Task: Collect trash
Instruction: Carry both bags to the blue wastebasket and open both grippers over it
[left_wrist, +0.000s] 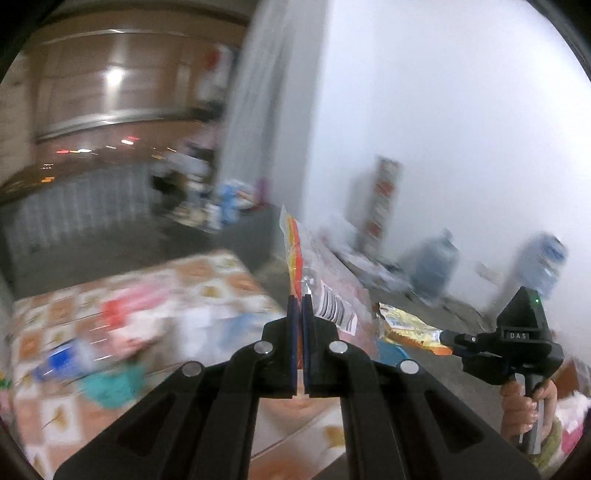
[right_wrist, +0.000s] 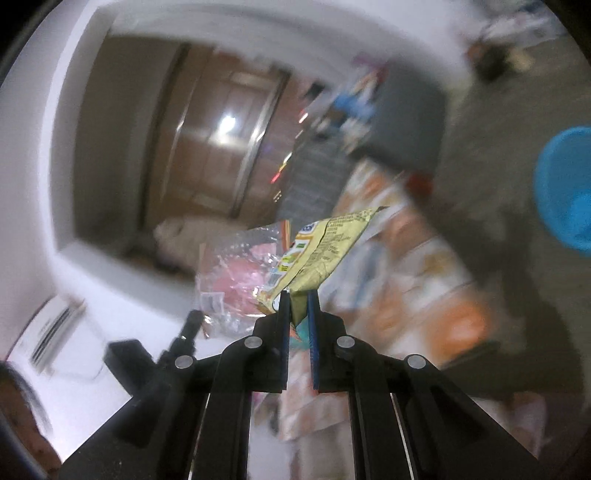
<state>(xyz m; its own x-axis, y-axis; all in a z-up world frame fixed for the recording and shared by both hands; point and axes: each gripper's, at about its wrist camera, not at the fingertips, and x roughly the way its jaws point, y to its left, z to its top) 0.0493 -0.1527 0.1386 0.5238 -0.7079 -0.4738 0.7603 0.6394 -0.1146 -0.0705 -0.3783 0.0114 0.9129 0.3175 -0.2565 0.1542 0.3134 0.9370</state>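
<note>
- Left wrist view: left gripper (left_wrist: 300, 297) clamped on a clear crinkled plastic wrapper with a barcode label and orange-yellow stripe (left_wrist: 325, 288), held up above the edge of a table under an orange-and-white patterned cloth (left_wrist: 218, 273).
- Right gripper (left_wrist: 445, 336) at the right, pinching a yellow crumpled snack packet (left_wrist: 406, 326); a hand (left_wrist: 524, 406) around its grip.
- Right wrist view: right gripper (right_wrist: 297, 295) closed on the yellow packet (right_wrist: 325, 247); clear wrapper (right_wrist: 229, 277) just left; round blue plastic bin (right_wrist: 561, 192) on the floor, far right.
</note>
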